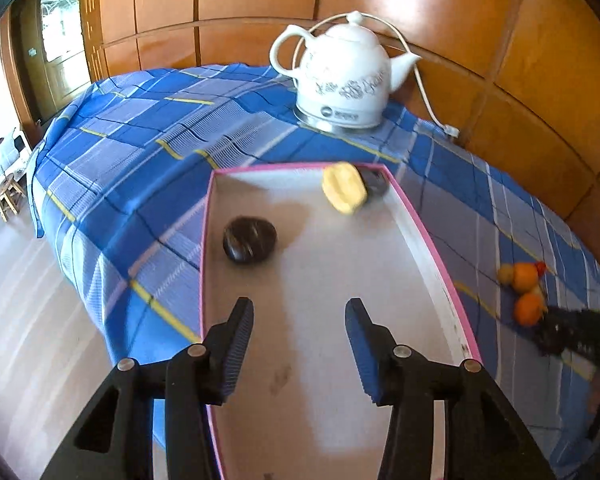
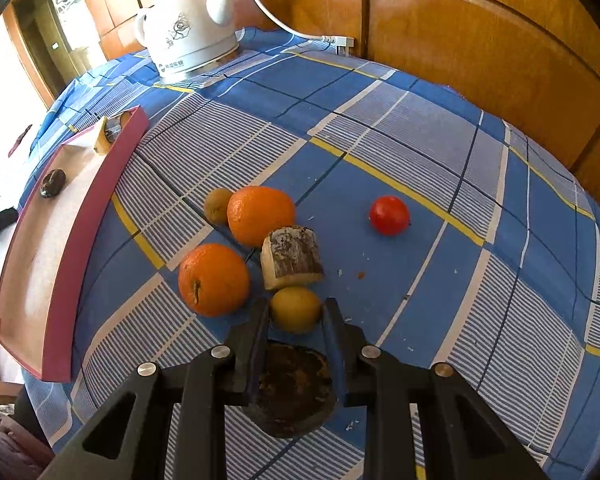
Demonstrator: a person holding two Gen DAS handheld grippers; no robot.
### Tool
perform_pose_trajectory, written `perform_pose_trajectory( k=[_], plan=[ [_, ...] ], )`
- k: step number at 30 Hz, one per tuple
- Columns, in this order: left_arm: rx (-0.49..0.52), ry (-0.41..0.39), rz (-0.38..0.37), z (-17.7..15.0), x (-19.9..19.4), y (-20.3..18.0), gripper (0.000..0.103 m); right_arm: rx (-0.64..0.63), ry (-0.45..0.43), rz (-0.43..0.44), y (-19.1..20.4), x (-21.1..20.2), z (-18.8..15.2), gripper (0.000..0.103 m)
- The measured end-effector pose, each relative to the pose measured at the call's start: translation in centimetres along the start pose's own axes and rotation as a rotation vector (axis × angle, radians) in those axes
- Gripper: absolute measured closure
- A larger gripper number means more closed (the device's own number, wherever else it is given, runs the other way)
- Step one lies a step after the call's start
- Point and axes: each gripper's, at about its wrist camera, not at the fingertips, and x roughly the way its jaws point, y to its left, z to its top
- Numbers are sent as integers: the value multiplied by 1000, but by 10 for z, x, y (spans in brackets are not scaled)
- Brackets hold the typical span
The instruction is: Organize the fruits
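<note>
left wrist view: my left claw [image 1: 299, 320] hangs with its jaws apart and nothing between them, over the pink-rimmed tray [image 1: 428, 240]. in the tray lie a dark round fruit [image 1: 250, 240] at 10 o'clock, and a yellow piece [image 1: 344, 187] touching another dark piece [image 1: 374, 181] in the far corner at 1 o'clock. so i judge three items are sorted.

right wrist view: my right claw [image 2: 296, 322] is closed narrow on a dark brown flat piece [image 2: 296, 392] low on the worktop [image 2: 440, 152]. just beyond its tips sits a yellow-green fruit [image 2: 296, 309]. two oranges [image 2: 214, 279], a kiwi [image 2: 218, 205], a cut chunk [image 2: 292, 258] and a red fruit [image 2: 389, 215] at 2 o'clock are left to move.
</note>
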Motion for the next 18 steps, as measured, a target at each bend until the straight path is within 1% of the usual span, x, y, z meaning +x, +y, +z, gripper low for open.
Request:
perform_pose_trajectory(
  k=[2, 7, 13, 18],
  plan=[
    [12, -5, -3, -6, -6, -6, 54, -1, -1, -3, 0, 0, 0, 76],
    [42, -54, 4, -12, -21, -16, 47, 5, -4, -11, 0, -1, -1, 76],
    [82, -83, -11, -17, -31, -26, 46, 12, -22, -26, 3, -13, 0, 76],
    [80, -83, -33, -20, -34, -28, 46, 12, -48, -40, 8, -27, -3, 76]
  ],
)
